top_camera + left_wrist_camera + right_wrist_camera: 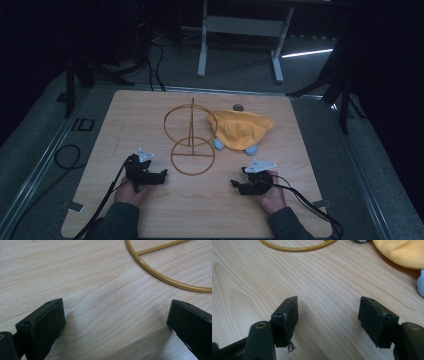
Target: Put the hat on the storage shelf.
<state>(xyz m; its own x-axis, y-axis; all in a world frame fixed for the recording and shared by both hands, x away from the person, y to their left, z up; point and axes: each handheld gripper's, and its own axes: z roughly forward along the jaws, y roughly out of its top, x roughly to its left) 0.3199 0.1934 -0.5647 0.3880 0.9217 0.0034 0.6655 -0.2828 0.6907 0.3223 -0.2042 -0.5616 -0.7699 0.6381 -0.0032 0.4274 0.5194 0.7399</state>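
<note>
A gold wire stand (191,140) with a flat ring base, a post and an upright ring stands mid-table. To its right lies an orange cloth cap (242,128) with pale blue bits at its edge; its orange fabric (402,251) fills a far corner of the right gripper view. My left gripper (161,175) rests on the wood left of the ring base, jaws wide apart and empty, with the ring base (162,277) ahead of it. My right gripper (235,184) sits on the table below the cap, jaws open over bare wood, ring base (297,247) farther off.
The wooden tabletop (150,110) sits on a dark grey platform with black cables (67,157) at the left and behind each gripper. A small grey round object (238,107) lies behind the cap. White table legs (202,45) stand beyond the far edge.
</note>
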